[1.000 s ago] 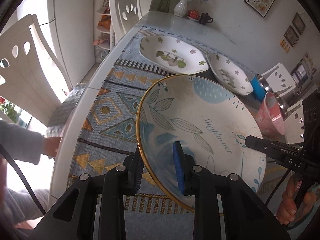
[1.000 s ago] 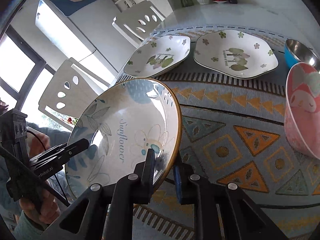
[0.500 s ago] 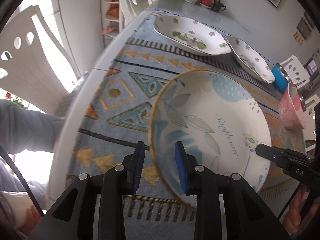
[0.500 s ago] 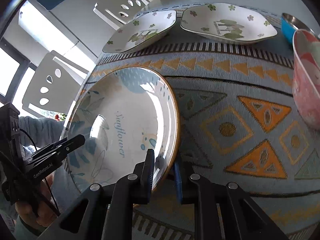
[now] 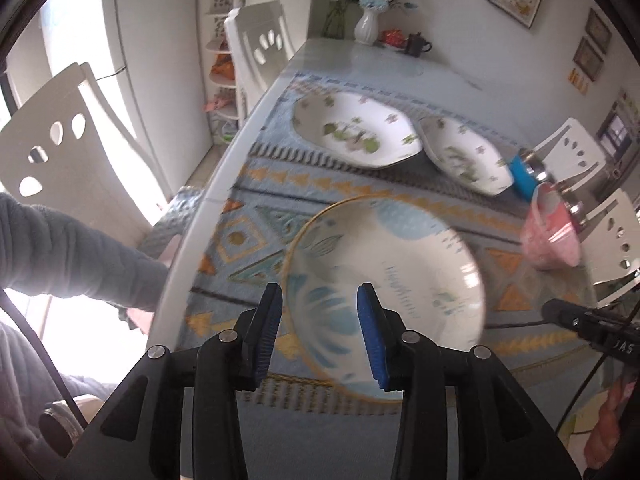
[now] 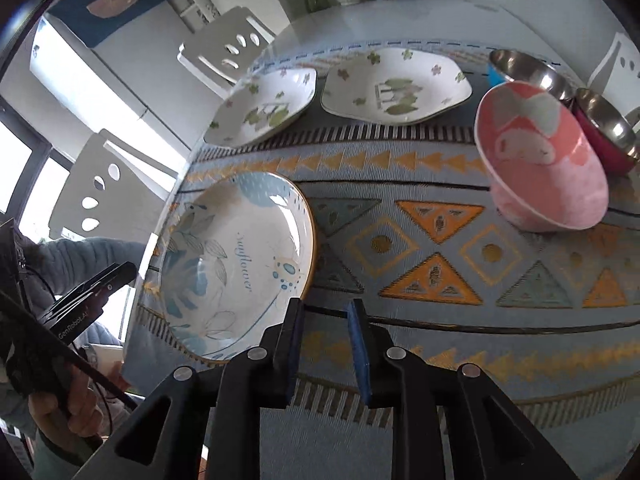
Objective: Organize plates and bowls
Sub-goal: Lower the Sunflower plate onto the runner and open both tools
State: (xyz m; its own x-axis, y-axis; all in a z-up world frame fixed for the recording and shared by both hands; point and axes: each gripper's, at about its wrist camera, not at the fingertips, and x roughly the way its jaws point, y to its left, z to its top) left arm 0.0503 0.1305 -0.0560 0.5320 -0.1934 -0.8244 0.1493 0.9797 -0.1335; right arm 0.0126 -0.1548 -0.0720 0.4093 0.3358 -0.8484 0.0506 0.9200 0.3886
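Observation:
The round gold-rimmed plate [image 5: 400, 280] with blue leaves and the word "Sunflower" lies flat on the patterned mat; it also shows in the right wrist view [image 6: 236, 268]. My left gripper [image 5: 320, 332] is open, its jaws either side of the plate's near rim without gripping it. My right gripper [image 6: 324, 340] is open and empty just off the plate's right edge. Two white floral plates [image 6: 264, 108] [image 6: 396, 88] lie side by side at the back. A pink bowl [image 6: 544, 160] stands at the right.
Two steel bowls [image 6: 524, 70] with coloured outsides stand behind the pink bowl. The patterned blue mat [image 6: 440, 248] covers the table. White chairs [image 5: 76, 160] stand along the left edge. A vase [image 5: 368, 24] and a teapot are at the far end.
The Sunflower plate was held tilted between both grippers, then came down flat on the mat. Both grippers opened and let go of it; the right one drew back off its rim.

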